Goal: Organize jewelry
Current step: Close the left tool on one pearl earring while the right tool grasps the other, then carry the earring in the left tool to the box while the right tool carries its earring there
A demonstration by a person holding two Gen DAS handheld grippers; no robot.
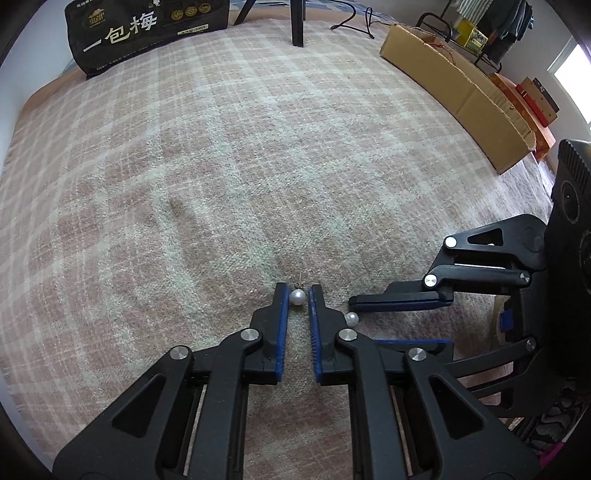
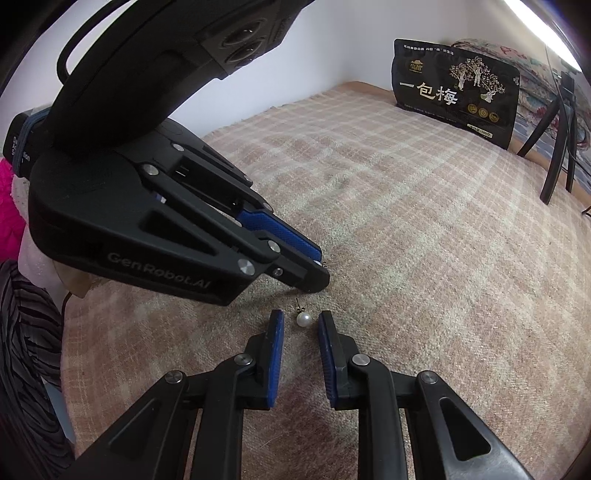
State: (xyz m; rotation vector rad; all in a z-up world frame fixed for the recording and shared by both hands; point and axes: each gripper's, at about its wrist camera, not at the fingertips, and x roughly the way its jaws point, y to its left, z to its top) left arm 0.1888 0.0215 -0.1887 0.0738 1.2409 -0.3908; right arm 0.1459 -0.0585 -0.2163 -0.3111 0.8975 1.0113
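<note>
Narrow fingers on the left gripper (image 1: 297, 287) flank one pearl earring (image 1: 297, 296) on the plaid blanket (image 1: 258, 166), not clearly pinching. The right gripper (image 2: 300, 314), also narrow, straddles the second earring (image 2: 303, 318) untouched. Round pearls could easily squirt out sideways under an off-centre squeeze.

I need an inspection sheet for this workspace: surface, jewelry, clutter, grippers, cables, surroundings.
Surface: pink-and-cream checked blanket, flat.
Job's things: first white pearl earring and second white pearl earring, both lying on the blanket.
Clutter: black printed snack bag; brown cardboard box.
Grippers: left gripper narrow around the first earring, thin gap showing; right gripper open around the second, not touching.
Cables: black cable beyond the blanket.
Surroundings: white wall; black tripod legs.
</note>
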